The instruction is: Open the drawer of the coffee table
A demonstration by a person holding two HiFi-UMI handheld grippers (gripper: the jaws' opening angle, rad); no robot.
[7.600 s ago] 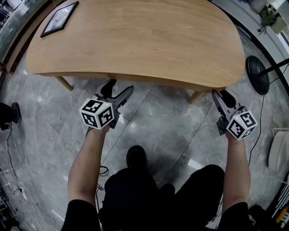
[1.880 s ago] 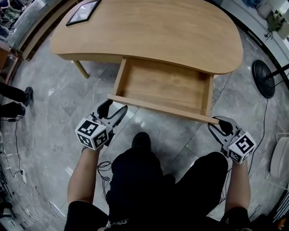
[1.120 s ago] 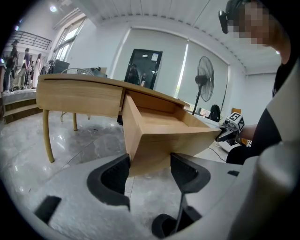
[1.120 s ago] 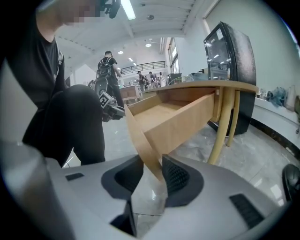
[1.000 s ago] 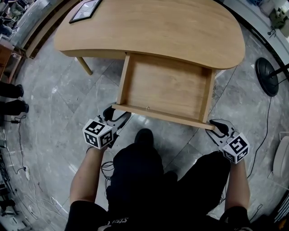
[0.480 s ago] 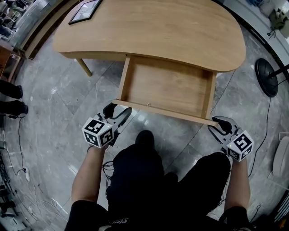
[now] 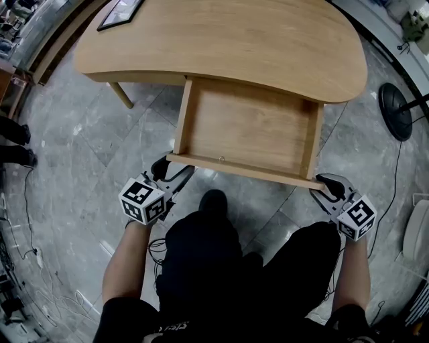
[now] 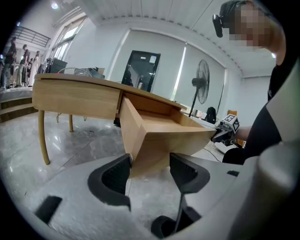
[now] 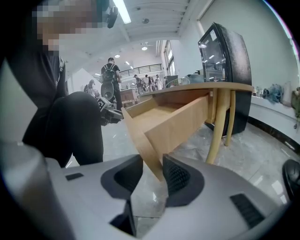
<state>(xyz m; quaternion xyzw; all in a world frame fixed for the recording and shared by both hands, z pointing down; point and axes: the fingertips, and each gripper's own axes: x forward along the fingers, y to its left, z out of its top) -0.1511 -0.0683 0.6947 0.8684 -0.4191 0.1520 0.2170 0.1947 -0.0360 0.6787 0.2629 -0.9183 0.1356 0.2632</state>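
The drawer [image 7: 248, 127] stands pulled far out from under the table's [image 7: 221, 40] near edge, a little right of the table's middle. We see a shallow box of the same pale wood as the table. Its bottom is bare, its side walls are thin, and its front panel reaches slightly past both walls. A small fitting [image 7: 221, 159] sits on the panel's top edge.

The left gripper [image 7: 173, 171] is at the panel's left end. Its jaws stand wide around that corner and have just closed a little, and we see no firm pinch on the wood. The right gripper [image 7: 320, 185] is at the panel's right end, its jaws clamped on the thin panel edge.

On the table's near side, little room is left. The person's legs [image 7: 201, 268] and one shoe [image 7: 214, 201] lie just short of the panel. Off the table's left, the grey floor [image 7: 87, 147] is open past a table leg [image 7: 120, 95]. Off its right, a fan base [image 7: 395, 110] and a cable [image 7: 385, 181] lie on the floor. A frame [image 7: 120, 13] rests on the table's far left corner, well apart from the drawer.
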